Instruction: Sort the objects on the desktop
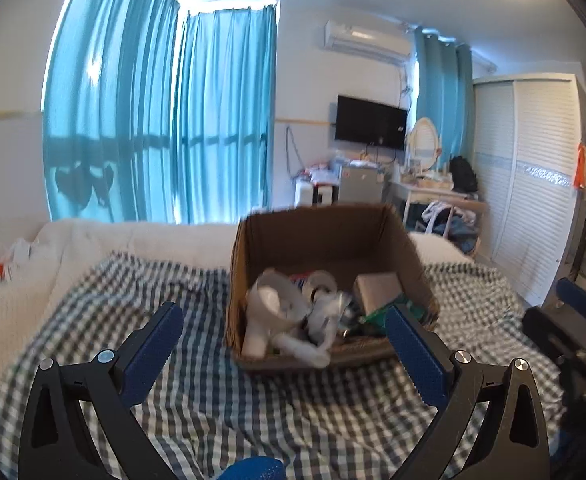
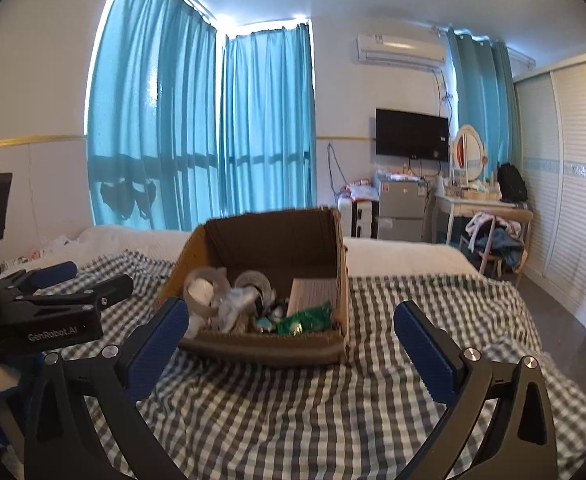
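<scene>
On the bed: a checkered sheet with a cardboard box sitting on it, flaps open.
Box contents: white plastic bits, a roll of tape, a green packet, a pale flat carton, all piled inside.
Left gripper: fingers spread wide, holding nothing, just in front of the box.
Right gripper: also wide apart and empty, near the box's front edge.
Background: blue curtains, a TV on the wall.
</scene>
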{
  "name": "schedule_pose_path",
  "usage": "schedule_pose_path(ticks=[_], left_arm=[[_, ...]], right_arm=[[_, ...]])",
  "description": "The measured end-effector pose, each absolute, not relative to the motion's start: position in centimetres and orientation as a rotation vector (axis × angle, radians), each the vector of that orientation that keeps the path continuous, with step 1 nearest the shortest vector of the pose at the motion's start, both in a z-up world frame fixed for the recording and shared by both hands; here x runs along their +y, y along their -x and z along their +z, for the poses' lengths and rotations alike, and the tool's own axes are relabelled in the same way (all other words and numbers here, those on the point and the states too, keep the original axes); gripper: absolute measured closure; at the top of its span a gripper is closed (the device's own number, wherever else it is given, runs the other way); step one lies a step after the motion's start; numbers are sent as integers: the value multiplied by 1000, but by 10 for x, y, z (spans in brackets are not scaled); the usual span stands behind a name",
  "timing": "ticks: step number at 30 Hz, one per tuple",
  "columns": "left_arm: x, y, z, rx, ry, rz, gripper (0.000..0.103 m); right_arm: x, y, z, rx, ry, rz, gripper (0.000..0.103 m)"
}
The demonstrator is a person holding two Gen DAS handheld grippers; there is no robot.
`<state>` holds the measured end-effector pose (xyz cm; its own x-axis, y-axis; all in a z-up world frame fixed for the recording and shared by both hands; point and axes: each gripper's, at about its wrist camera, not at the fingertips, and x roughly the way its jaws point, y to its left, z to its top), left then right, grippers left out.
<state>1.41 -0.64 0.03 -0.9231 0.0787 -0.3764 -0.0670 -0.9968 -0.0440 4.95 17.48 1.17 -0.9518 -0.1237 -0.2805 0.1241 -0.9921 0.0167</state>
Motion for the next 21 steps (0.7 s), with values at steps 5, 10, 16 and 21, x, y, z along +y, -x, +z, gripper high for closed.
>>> schedule_pose_path(ticks=[5, 10, 16, 21], left_arm=[[-4, -3, -24, -30, 674, 2993, 0], [-2, -5, -30, -16, 668, 2996, 0], [-2, -3, -31, -32, 695, 2975, 0], [2, -8, -29, 6, 675, 2973, 0]], right_arm=[[172, -40, -4, 19, -477, -2970, 0], [173, -35, -11, 1, -509, -2959, 0], [169, -36, -10, 5, -515, -2954, 0], [168, -37, -10, 5, -518, -2946, 0]])
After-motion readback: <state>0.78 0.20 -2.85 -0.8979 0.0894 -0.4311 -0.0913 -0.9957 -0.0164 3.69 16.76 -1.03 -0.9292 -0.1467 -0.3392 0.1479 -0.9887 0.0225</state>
